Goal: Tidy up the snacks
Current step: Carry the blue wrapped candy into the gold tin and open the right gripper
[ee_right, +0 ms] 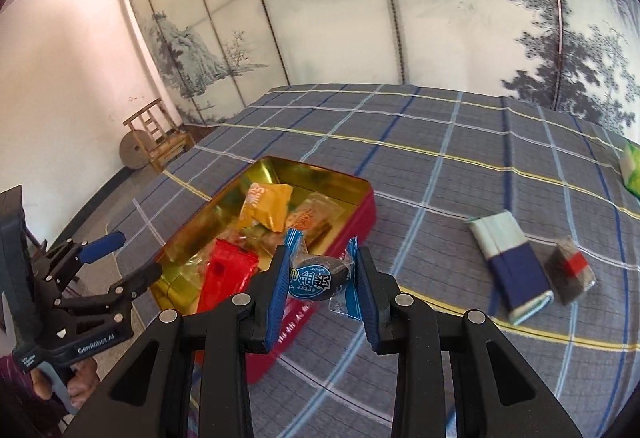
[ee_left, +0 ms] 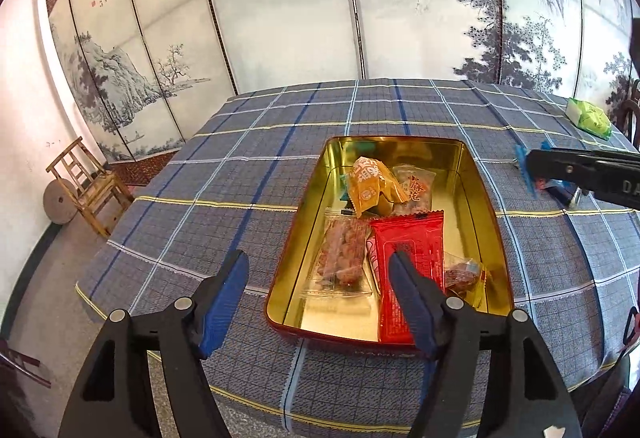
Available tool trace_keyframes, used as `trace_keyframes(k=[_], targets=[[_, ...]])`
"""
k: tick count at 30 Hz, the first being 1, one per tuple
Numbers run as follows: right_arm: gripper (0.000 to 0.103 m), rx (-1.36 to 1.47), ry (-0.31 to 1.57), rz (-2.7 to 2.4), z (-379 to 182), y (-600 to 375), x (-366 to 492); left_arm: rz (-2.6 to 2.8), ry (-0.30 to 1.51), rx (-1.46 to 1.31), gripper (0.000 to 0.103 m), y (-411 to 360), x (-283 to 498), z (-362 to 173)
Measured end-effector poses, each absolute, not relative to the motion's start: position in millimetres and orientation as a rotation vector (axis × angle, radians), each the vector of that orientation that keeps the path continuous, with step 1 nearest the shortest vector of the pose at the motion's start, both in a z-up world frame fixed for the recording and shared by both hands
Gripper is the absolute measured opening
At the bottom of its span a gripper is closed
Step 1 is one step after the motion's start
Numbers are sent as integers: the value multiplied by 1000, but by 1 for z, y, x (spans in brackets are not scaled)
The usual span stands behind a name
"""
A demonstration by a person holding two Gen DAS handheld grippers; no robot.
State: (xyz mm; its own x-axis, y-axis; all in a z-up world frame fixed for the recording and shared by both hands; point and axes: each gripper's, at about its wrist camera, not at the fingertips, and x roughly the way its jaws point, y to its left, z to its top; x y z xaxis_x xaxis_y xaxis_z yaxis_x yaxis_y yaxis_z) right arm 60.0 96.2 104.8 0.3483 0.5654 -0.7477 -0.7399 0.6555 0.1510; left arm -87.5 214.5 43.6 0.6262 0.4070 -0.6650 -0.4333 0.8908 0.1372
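A tin with a gold inside and red outside [ee_left: 470,205] [ee_right: 362,213] lies on the checked tablecloth. It holds a red packet [ee_left: 408,246] [ee_right: 224,270], a yellow packet [ee_left: 372,185] [ee_right: 266,205], a clear packet of brown pieces [ee_left: 344,258] and other small snacks. My left gripper [ee_left: 320,298] [ee_right: 128,258] hangs open over the tin's near end, nothing between its fingers. My right gripper [ee_right: 322,266] [ee_left: 532,173] is shut on a blue-wrapped dark oval snack [ee_right: 316,278], held above the cloth beside the tin's right side.
A blue-and-white packet [ee_right: 516,262] and a small dark packet with a red label [ee_right: 572,270] lie on the cloth right of the tin. A green packet [ee_left: 590,115] [ee_right: 632,169] lies far right. A painted screen backs the table; a wooden chair [ee_left: 90,185] stands left.
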Motion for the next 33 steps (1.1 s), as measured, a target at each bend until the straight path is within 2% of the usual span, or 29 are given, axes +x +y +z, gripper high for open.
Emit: trace_keyframes(k=[3,13,15,29,33], targets=[[33,-246,890,879,95,121,67,484,750,-31,74,217,-89,43],[34,-281,939,881,74,169,89,498,754,-47,77,228,-92,38],[34,-280,948,877,70,174,94,500,757,-47,81,230,-92,36],[34,-310,980,847,48,193,108,500,801,-80,84,249,-92,21],[34,-315,985,841,45,196,109,499,808,-85,90,252,-91,17]])
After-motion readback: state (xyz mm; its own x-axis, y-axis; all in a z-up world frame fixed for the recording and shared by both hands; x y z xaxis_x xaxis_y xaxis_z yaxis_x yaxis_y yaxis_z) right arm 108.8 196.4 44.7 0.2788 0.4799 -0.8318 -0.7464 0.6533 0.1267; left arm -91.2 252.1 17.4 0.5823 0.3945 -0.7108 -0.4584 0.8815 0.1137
